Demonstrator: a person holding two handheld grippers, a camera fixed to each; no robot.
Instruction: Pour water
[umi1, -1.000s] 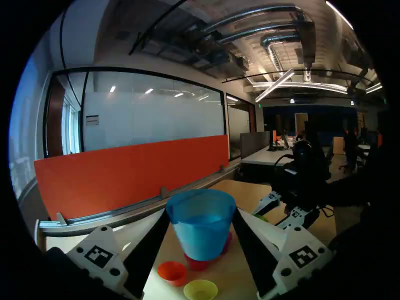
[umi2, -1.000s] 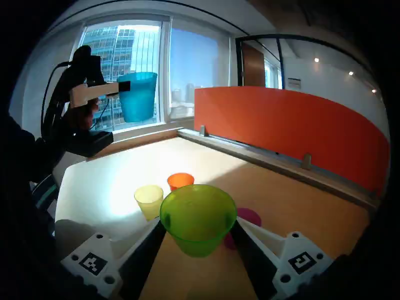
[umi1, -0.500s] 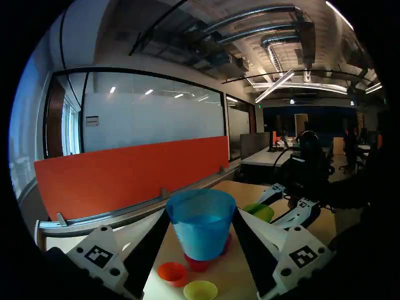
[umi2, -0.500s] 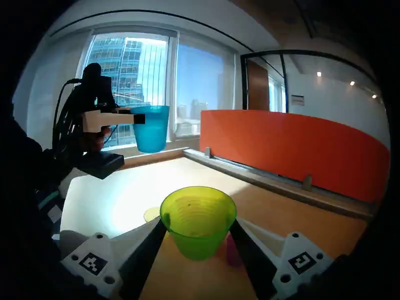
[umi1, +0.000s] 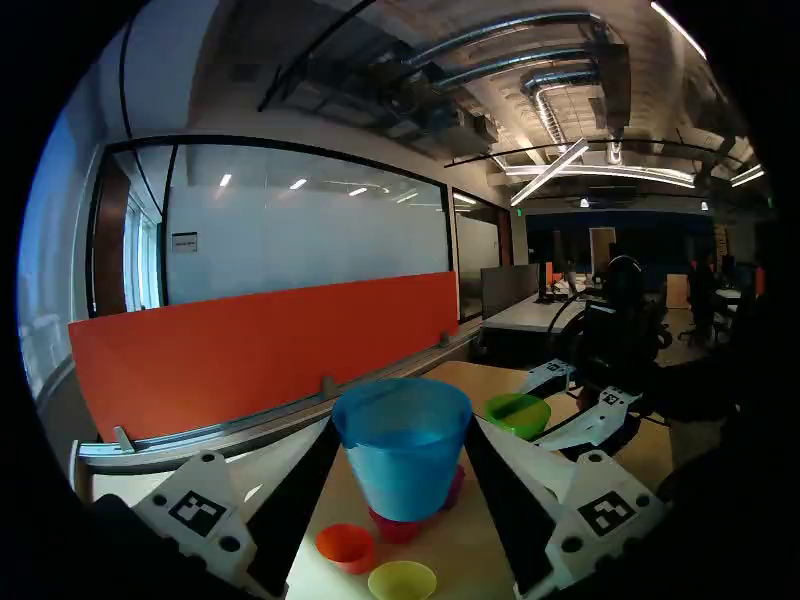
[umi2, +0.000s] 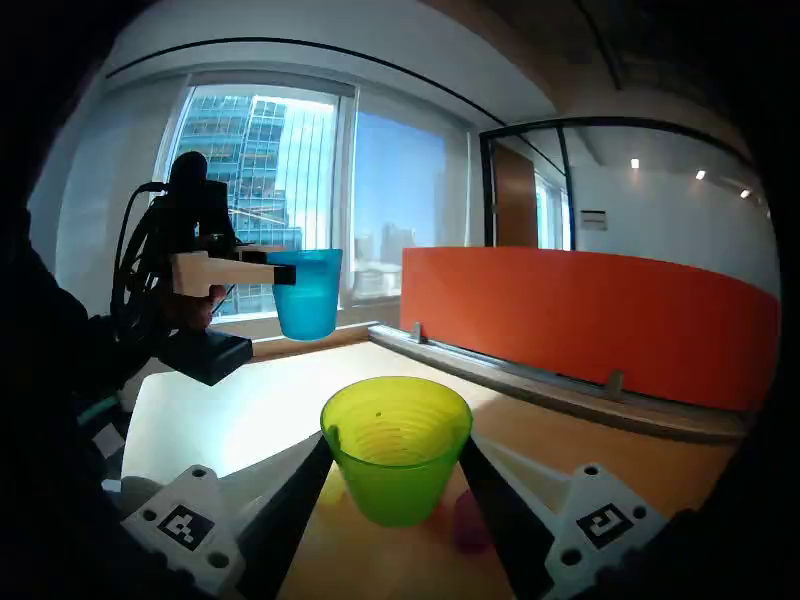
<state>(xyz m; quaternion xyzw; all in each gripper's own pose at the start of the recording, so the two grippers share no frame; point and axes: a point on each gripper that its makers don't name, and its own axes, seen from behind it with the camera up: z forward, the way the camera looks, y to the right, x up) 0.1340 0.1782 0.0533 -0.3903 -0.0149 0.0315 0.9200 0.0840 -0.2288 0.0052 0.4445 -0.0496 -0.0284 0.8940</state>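
My left gripper (umi1: 402, 470) is shut on a blue cup (umi1: 402, 458) holding water, held upright above the table. In the right gripper view that blue cup (umi2: 307, 292) hangs at the upper left in the left gripper (umi2: 290, 277), with a hand behind it. My right gripper (umi2: 396, 470) is shut on an empty green cup (umi2: 396, 457), upright and lifted off the table. From the left gripper view the green cup (umi1: 517, 414) sits to the right, a little lower than the blue cup, in the right gripper (umi1: 540, 410).
On the wooden table (umi1: 470, 550) below lie an orange cup (umi1: 344, 547), a yellow cup (umi1: 401, 581) and a red cup (umi1: 397, 527) partly behind the blue one. A pink cup (umi2: 468, 520) peeks beside the green one. An orange divider (umi2: 600, 310) runs along the table's far edge.
My right gripper has lifted the green cup upward and closer to the blue cup. The blue cup has come lower and nearer in the right gripper view. Both cups stay upright.
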